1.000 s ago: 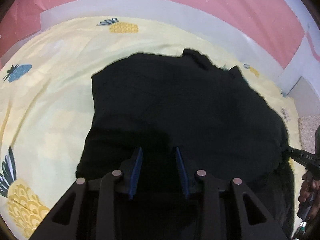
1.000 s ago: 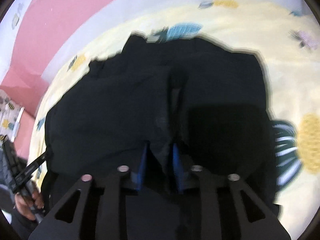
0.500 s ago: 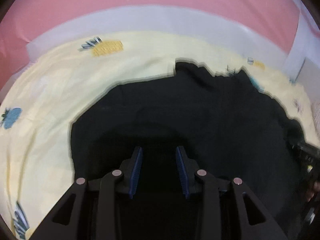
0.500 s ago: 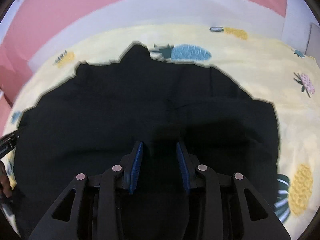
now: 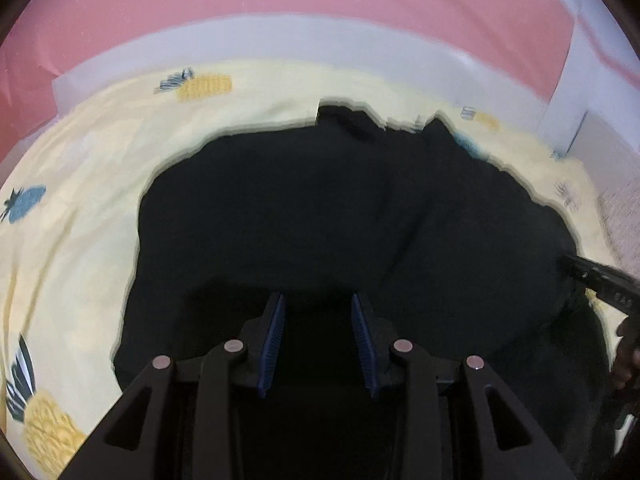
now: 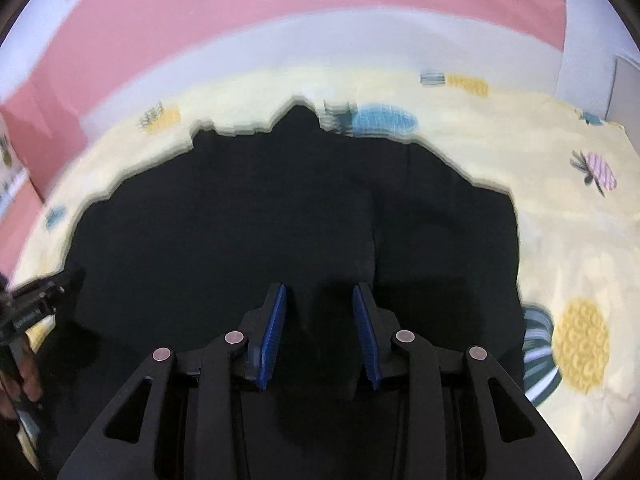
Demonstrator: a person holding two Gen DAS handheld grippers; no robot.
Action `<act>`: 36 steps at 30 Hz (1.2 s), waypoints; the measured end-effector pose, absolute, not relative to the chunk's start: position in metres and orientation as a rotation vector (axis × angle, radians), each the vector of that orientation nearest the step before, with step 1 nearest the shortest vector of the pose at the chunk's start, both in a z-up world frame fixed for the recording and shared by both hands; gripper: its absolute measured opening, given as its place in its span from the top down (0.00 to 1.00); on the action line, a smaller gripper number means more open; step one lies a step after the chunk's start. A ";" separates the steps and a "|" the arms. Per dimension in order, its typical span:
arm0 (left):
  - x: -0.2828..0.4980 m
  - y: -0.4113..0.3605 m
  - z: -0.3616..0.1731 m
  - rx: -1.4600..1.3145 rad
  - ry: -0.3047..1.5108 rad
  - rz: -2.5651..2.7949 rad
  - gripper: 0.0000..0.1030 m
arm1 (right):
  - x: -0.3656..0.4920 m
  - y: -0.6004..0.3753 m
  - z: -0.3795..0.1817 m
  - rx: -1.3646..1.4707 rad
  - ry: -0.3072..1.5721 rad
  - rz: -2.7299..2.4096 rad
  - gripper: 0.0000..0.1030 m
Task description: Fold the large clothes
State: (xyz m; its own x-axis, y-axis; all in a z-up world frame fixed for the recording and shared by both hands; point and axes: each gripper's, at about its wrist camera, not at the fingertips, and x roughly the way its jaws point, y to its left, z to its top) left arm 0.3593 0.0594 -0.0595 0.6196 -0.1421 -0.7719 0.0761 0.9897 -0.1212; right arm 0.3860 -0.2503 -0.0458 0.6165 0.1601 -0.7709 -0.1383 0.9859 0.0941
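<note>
A large black garment [image 5: 340,216] lies spread on the yellow pineapple-print sheet [image 5: 80,184]; it also fills the middle of the right wrist view [image 6: 280,216]. My left gripper [image 5: 318,300] is open, hovering low over the garment's near edge with nothing between the blue pads. My right gripper [image 6: 318,290] is open as well, over the garment's near edge, empty. Each gripper shows at the side of the other view, the right one [image 5: 600,280] and the left one [image 6: 36,304].
The sheet [image 6: 560,220] covers a bed against a pink and white wall [image 5: 280,12]. A white wall panel [image 5: 568,92] stands at the far right, with beige carpet [image 5: 624,216] beside the bed.
The right gripper was shut on the garment a second ago and has opened and let go. Both grippers have drawn back, and the garment now lies flatter and wider on the sheet.
</note>
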 end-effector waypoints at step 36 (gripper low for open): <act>0.109 0.024 0.043 -0.063 0.850 -0.128 0.55 | 0.121 -0.282 0.025 0.070 0.813 0.218 0.63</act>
